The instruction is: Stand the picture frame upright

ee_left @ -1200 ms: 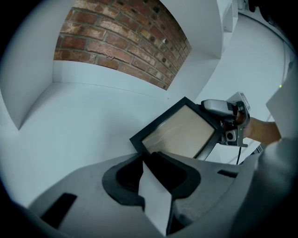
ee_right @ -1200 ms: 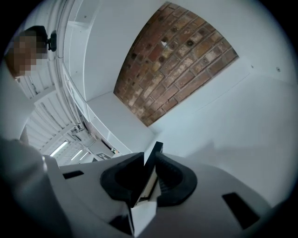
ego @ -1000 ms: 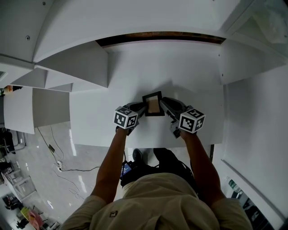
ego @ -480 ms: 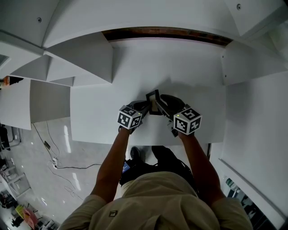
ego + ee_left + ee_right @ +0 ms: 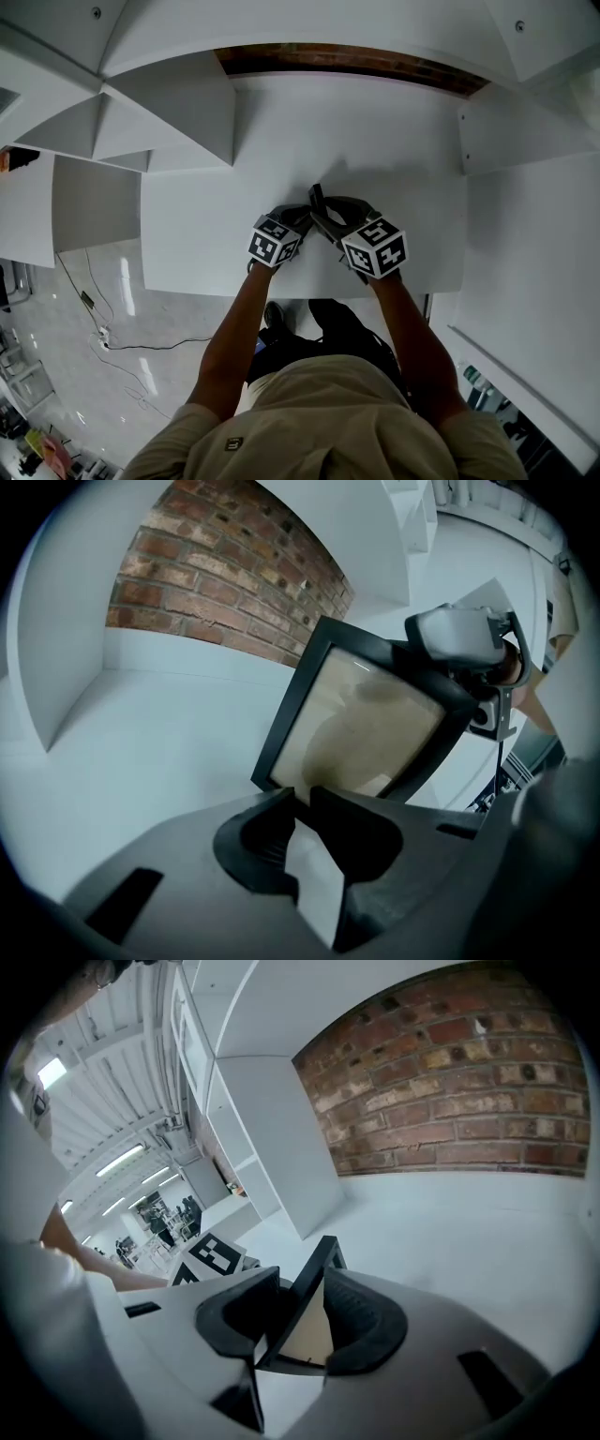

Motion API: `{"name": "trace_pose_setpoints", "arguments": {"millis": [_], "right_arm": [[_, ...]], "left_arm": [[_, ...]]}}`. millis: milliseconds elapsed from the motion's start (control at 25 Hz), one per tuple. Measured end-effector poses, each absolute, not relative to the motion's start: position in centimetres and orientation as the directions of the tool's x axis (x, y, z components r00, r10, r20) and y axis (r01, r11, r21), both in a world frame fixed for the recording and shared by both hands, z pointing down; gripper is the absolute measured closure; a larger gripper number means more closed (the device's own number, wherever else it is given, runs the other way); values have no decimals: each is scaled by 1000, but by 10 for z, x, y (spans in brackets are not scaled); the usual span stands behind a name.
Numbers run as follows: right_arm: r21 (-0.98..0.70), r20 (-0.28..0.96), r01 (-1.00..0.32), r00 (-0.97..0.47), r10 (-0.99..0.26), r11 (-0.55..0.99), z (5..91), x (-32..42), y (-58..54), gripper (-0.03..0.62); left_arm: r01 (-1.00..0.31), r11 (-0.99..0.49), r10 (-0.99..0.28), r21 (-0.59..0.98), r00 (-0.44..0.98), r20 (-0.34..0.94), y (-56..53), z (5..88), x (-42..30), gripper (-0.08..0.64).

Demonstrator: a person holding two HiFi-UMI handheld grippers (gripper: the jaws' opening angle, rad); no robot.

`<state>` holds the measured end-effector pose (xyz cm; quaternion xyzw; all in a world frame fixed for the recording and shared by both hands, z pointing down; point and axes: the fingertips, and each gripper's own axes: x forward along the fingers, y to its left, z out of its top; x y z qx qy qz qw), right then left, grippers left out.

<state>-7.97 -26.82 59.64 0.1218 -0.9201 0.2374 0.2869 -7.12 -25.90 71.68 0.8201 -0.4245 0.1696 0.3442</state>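
The picture frame (image 5: 316, 195), black-rimmed with a beige picture, stands nearly on edge on the white table (image 5: 216, 253), still tilted. In the left gripper view its face (image 5: 375, 714) leans toward me. My left gripper (image 5: 302, 218) sits at its lower edge. Its jaws (image 5: 302, 794) are almost together and only white surface shows between them. My right gripper (image 5: 325, 216) straddles the frame's side edge (image 5: 314, 1269). That gripper (image 5: 300, 1299) has just been opening; its pads stand apart with the frame loose between them.
A brick wall (image 5: 337, 58) closes the back of the alcove. White partitions (image 5: 187, 112) stand left, and another white panel (image 5: 497, 122) stands right. The table's front edge (image 5: 281, 292) lies just below the grippers. The left gripper's marker cube (image 5: 214, 1252) shows beside the right jaws.
The frame has gone from lying flat, face up, to standing almost on edge. My right gripper swung left and rolled with it. The left gripper barely moved.
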Motion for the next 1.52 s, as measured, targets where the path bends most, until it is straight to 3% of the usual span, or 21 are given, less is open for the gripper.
{"name": "trace_pose_setpoints", "arguments": {"millis": [320, 480, 840, 1080, 1320, 1520], "right_arm": [[-307, 631, -267, -776, -14, 914, 596, -79, -266, 517], [-306, 645, -183, -761, 63, 934, 597, -76, -263, 523], [-266, 675, 82, -696, 246, 960, 598, -72, -249, 525], [-208, 691, 247, -648, 321, 946, 598, -65, -237, 525], [-160, 683, 222, -679, 270, 962, 598, -62, -241, 520], [-152, 683, 134, -702, 202, 979, 601, -41, -251, 443]], "left_arm": [[-816, -413, -656, 404, 574, 489, -252, 700, -109, 492], [-801, -502, -669, 327, 599, 440, -253, 677, -119, 492], [-636, -766, -559, 92, 730, 393, -248, 627, -88, 480], [-549, -835, -487, 28, 762, 426, -236, 621, -72, 471], [-597, -802, -537, 12, 730, 422, -240, 619, -72, 479], [-615, -788, -555, 17, 722, 414, -239, 619, -70, 480]]}}
